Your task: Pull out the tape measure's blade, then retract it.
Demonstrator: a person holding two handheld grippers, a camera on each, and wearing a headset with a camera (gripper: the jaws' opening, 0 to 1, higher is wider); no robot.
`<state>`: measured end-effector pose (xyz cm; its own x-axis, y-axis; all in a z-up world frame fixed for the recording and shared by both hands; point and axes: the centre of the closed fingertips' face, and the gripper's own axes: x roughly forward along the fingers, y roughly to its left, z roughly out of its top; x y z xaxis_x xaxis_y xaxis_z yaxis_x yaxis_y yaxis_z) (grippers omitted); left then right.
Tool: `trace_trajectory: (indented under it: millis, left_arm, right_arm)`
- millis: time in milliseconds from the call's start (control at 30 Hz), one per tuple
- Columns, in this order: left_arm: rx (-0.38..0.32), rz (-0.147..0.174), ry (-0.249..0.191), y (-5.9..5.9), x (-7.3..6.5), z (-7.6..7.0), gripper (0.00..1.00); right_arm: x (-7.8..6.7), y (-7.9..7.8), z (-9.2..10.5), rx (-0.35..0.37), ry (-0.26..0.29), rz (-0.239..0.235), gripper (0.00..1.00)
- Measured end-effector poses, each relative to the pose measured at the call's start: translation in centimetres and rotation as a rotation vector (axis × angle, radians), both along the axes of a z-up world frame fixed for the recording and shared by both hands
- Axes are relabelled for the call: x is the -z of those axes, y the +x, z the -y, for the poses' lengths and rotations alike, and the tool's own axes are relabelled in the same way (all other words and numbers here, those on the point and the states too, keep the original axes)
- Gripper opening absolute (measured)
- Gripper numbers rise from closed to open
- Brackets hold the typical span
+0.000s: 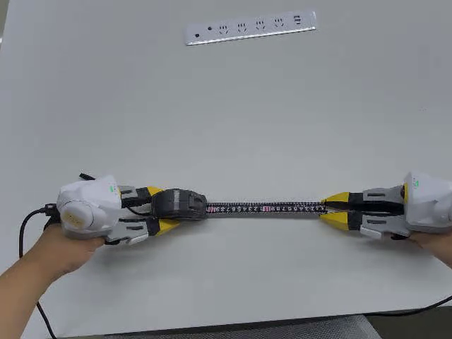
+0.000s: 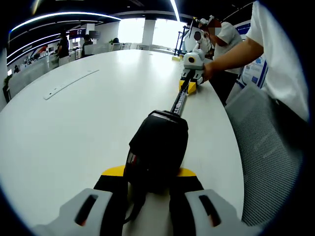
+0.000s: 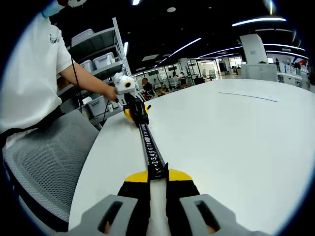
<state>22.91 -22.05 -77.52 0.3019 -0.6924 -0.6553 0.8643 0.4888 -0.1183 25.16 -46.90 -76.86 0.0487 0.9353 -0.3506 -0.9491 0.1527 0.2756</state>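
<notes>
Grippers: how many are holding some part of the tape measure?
2. The left gripper clamps the case; the right gripper pinches the far end of the pulled-out blade.

Passage across the near table [image 1: 233, 282] is barred by the stretched blade [image 1: 265, 209]; beyond it open surface is bounded by a power strip [image 1: 251, 27].

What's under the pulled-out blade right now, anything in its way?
Bare white table lies beneath the blade. Its tip is hidden inside the shut right gripper; its other end disappears into the case.
</notes>
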Motion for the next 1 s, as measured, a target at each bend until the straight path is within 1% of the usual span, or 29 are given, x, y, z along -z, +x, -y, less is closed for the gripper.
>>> trace_trajectory:
  millis: [67, 100, 533, 1000]
  left_arm:
    - [-0.001, 0.0, -0.001, 0.0, 0.0, 0.0, 0.29]
    - [0.0, 0.0, 0.0, 0.0, 0.0, 0.0, 0.29]
    - [-0.003, -0.003, 0.005, 0.0, 0.0, 0.0, 0.29]
    - [-0.001, -0.005, 0.011, 0.0, 0.0, 0.1, 0.29]
  right_arm:
    - [0.1, 0.1, 0.2, 0.002, -0.006, 0.004, 0.08]
    - [0.0, 0.0, 0.3, 0.004, -0.001, -0.002, 0.08]
    - [0.0, 0.1, 1.8, 0.026, -0.002, -0.003, 0.08]
    - [0.0, -0.1, 2.8, 0.026, -0.008, -0.004, 0.08]
